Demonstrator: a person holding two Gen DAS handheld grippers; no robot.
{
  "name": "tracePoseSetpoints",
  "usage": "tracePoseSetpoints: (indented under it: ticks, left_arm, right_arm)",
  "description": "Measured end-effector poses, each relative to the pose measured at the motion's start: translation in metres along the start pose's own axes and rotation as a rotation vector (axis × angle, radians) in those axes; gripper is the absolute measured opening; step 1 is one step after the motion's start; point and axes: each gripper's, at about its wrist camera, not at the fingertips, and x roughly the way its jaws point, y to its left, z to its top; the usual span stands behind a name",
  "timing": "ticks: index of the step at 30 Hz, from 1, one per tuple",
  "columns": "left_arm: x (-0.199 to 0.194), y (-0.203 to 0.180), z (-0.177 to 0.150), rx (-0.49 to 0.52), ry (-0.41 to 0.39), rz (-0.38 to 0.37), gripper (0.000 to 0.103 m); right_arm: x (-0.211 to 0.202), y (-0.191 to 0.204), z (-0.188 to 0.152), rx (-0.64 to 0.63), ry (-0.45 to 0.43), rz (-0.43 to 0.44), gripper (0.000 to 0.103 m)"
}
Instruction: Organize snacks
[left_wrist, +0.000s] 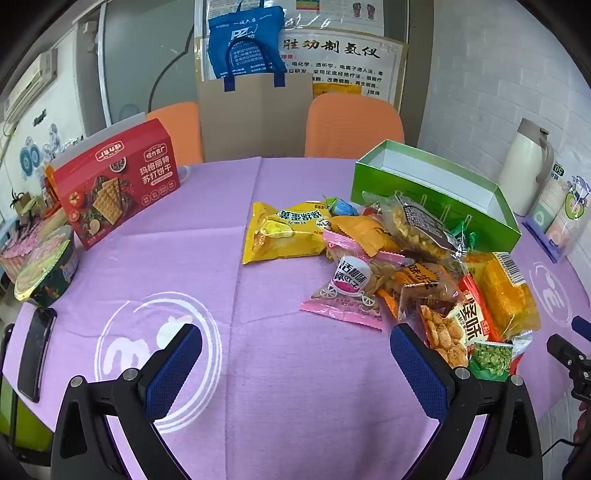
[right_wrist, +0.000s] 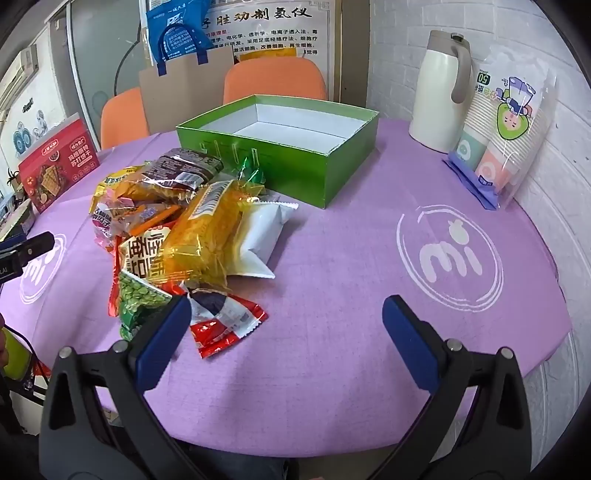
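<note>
Both tools, left (left_wrist: 295, 363) and right (right_wrist: 286, 325), spread wide, empty, above tabletop (right_wrist: 332, 258); snacks (right_wrist: 177, 229) light, crinkly, slippery — best pinched by sealed edges, toward box (right_wrist: 280, 147).

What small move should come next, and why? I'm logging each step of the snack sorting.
Probably ease the right gripper left and forward onto the red-and-white packet by its left finger. Both grippers are open and hold nothing, the green box has no snacks in it, and that packet lies nearest at the edge of the snack pile.
</note>
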Motion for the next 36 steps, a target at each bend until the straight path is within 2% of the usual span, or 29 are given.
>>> tracePoseSetpoints:
  ticks: [15,36]
  left_arm:
    - [0.003,-0.005,-0.001,0.008,0.009,-0.018,0.103]
    - [0.001,-0.006,0.000,0.027,0.010,-0.042,0.103]
  right_arm:
    - [0.012,-0.006,-0.003,0.017,0.041,0.004,0.103]
    - [0.013,-0.005,-0.003,0.015,0.043,0.003,0.103]
